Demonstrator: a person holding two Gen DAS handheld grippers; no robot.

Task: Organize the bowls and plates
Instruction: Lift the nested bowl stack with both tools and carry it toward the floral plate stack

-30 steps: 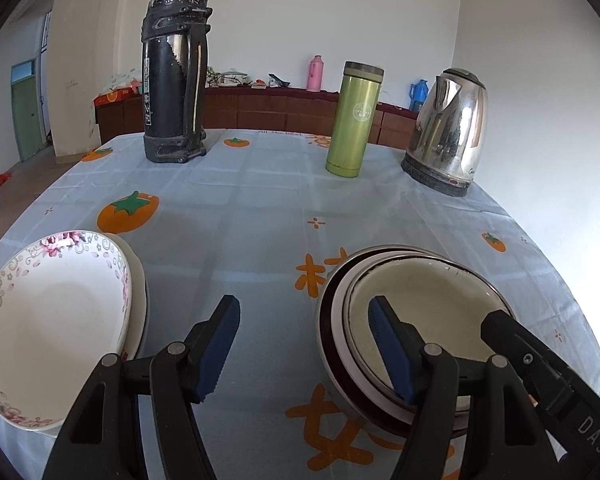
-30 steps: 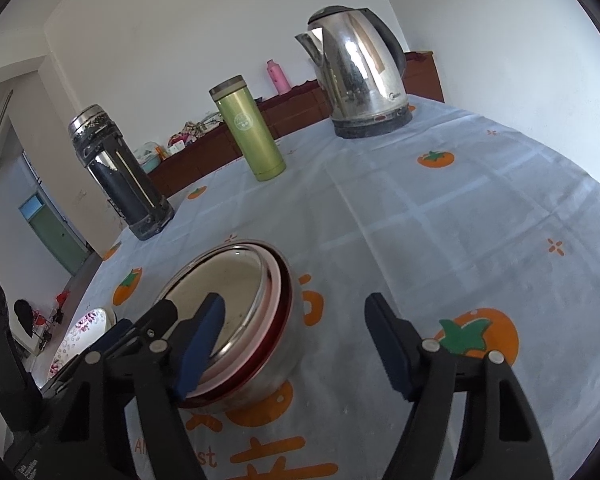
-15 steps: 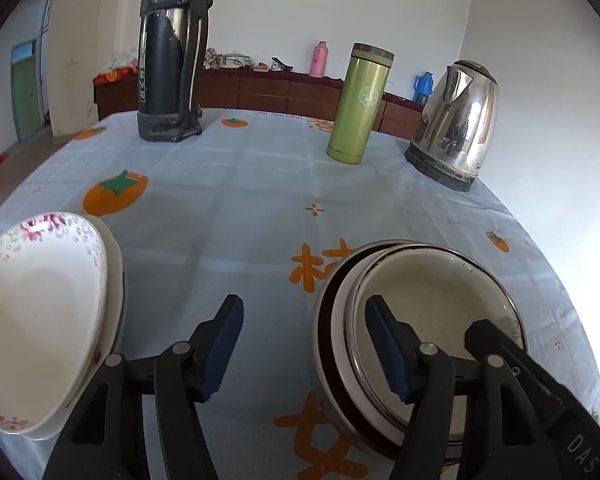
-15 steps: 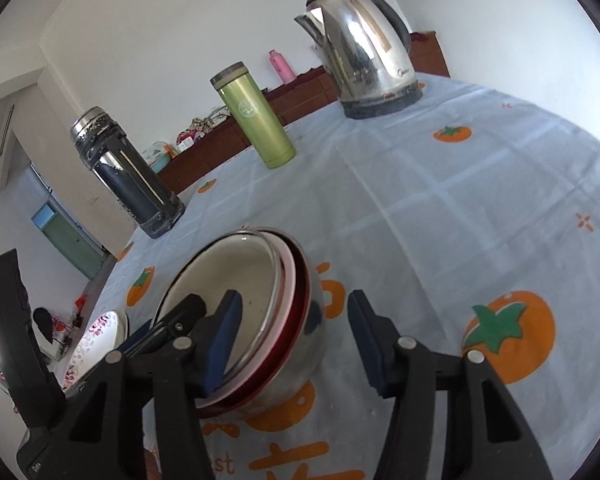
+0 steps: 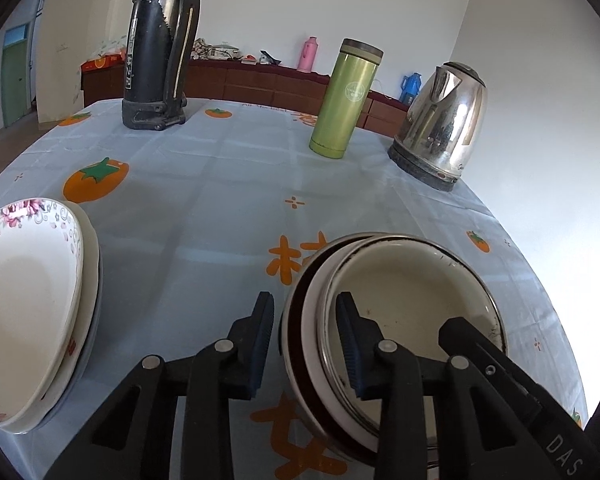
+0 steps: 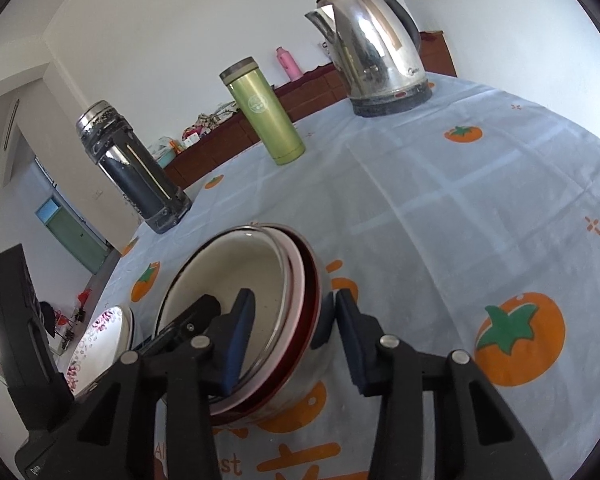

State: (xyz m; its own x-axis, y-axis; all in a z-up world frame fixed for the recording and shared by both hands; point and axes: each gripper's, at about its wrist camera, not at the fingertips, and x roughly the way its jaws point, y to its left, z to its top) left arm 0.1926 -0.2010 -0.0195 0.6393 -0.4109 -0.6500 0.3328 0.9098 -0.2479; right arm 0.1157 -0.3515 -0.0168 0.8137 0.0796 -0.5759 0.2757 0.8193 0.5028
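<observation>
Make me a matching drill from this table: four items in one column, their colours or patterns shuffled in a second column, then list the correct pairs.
Items
1. tumbler
2. electric kettle
3. top plate
4. large thermos

Descriptions
A. shiny silver with a dark base
B. black casing, worn
C. green with a dark cap
D. white with a pink floral rim

Pairs: 1-C, 2-A, 3-D, 4-B

Bright daylight, sharp focus (fisheye edges bend, dark corners).
</observation>
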